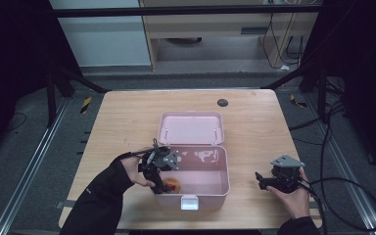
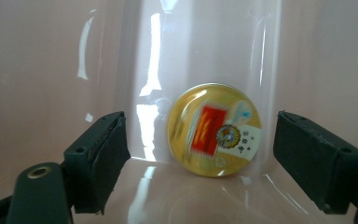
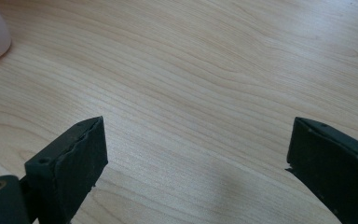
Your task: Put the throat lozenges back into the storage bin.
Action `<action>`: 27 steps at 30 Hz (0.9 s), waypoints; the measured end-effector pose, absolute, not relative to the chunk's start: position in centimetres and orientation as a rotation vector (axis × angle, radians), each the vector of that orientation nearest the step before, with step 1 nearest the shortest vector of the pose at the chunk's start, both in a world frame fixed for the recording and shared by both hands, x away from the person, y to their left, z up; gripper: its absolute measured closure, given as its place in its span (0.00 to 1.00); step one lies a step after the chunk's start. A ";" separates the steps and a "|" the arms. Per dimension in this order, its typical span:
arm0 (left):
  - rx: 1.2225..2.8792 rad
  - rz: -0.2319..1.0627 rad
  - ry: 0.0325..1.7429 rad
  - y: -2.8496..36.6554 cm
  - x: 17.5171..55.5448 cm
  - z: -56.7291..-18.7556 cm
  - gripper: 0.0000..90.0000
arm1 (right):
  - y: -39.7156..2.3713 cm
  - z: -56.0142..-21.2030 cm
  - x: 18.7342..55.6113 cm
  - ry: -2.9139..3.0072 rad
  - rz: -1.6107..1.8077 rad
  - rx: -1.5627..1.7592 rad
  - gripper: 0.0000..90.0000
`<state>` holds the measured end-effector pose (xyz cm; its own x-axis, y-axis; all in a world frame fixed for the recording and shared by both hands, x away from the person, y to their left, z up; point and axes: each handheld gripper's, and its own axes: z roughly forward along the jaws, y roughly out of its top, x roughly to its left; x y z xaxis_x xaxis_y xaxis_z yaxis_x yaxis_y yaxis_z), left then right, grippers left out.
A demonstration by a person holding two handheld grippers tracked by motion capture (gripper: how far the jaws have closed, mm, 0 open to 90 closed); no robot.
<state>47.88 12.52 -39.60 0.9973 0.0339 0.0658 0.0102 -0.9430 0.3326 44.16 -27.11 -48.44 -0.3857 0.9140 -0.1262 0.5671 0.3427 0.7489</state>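
**Left tongs spread before a round tin in the pink box**

The left tongs [image 2: 200,154] stand apart, holding nothing, their black jaws flanking a round yellow tin [image 2: 215,129] that sits straight ahead and between them, still beyond the jaw tips. The tin stands on edge, tipped back against the glossy inner wall of the pink plastic box [image 1: 225,169], its printed face with a red panel turned toward the camera. Being a disc, it has no long axis across the face; its thin edge meets the box floor. In the high view the left tongs [image 1: 157,171] reach into the box's near left corner, where the tin [image 1: 172,185] lies.

The right tongs [image 3: 196,158] are also apart and empty, hovering over the bare wooden surface [image 1: 127,122], well to the right of the box. The left hand [image 1: 139,172] is plainly nearer the tin. The box lid [image 1: 191,128] lies open at the far side.
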 end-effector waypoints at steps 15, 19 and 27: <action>2.648 0.154 0.131 14.8 47.4 -36.4 0.25 | -27.5 -48.3 44.1 2.052 0.848 1.298 0.06; 2.598 0.190 0.170 15.8 47.0 -35.2 0.27 | -27.7 -48.2 44.0 2.039 0.856 1.306 0.06; 2.512 0.281 0.278 18.7 46.9 -33.8 0.27 | -27.8 -48.2 44.0 2.033 0.857 1.308 0.06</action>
